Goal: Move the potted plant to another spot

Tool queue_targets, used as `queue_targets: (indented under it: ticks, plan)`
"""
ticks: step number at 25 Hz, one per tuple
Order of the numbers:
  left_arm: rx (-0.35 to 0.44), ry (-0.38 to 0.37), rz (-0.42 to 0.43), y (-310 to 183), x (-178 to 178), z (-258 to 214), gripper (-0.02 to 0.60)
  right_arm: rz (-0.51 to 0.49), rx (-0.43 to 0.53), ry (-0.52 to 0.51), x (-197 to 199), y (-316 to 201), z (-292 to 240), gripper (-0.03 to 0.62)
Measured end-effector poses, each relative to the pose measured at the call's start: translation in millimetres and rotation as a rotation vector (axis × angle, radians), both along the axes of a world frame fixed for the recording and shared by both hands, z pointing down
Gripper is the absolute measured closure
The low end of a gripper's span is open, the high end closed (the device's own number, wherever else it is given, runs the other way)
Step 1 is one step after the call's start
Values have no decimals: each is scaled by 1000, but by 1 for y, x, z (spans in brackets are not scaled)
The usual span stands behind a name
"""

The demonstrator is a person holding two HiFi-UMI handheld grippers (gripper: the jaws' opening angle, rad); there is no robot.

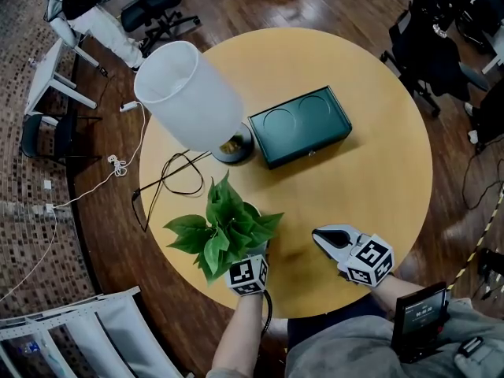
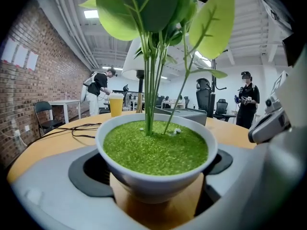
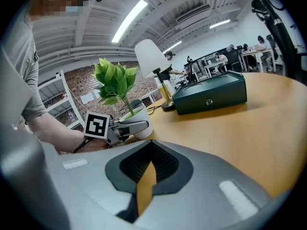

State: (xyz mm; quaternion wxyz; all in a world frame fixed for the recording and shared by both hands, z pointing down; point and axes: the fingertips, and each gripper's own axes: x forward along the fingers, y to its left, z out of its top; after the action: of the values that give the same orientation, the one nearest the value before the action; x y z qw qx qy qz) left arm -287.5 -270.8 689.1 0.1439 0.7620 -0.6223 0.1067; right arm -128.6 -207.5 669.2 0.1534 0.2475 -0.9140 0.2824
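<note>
The potted plant [image 1: 224, 227], green leaves in a white bowl-shaped pot [image 2: 156, 186], stands on the round wooden table [image 1: 378, 172] near its front-left edge. My left gripper [image 1: 253, 255] reaches in from the near side. Its jaws are spread wide round the pot, and the dark pads [image 2: 84, 169] lie against the pot's two sides. In the right gripper view one grey finger [image 3: 129, 127] lies along the pot [image 3: 140, 121]. My right gripper [image 1: 319, 235] rests low over the table to the right of the plant, shut with nothing in it [image 3: 146, 176].
A table lamp with a white shade [image 1: 193, 97] stands behind the plant, with a dark green box [image 1: 301, 126] to its right and a black cable [image 1: 169, 179] looping to the left. A yellow cup [image 2: 116, 104] stands far off. Office chairs [image 1: 429, 53] ring the table.
</note>
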Motion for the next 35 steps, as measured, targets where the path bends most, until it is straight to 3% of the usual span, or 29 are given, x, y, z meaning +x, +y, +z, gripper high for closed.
queue_targets:
  ticks: [10,16,22,29,35]
  plan:
    - [24,-16,6,8,-1,-6,57,12,16,2,3,1,-6,594]
    - [44,-19,69,5,20,-31,55,40,48,-6,12,2,-26,593]
    - [33,12,158,16,50,-66,55,97,100,-23,21,9,-65,592]
    - [59,26,320,19,98,-102,55,229,183,-42,43,20,-104,594]
    - [85,39,435,50,132,-137,55,342,239,-31,68,66,-141,594]
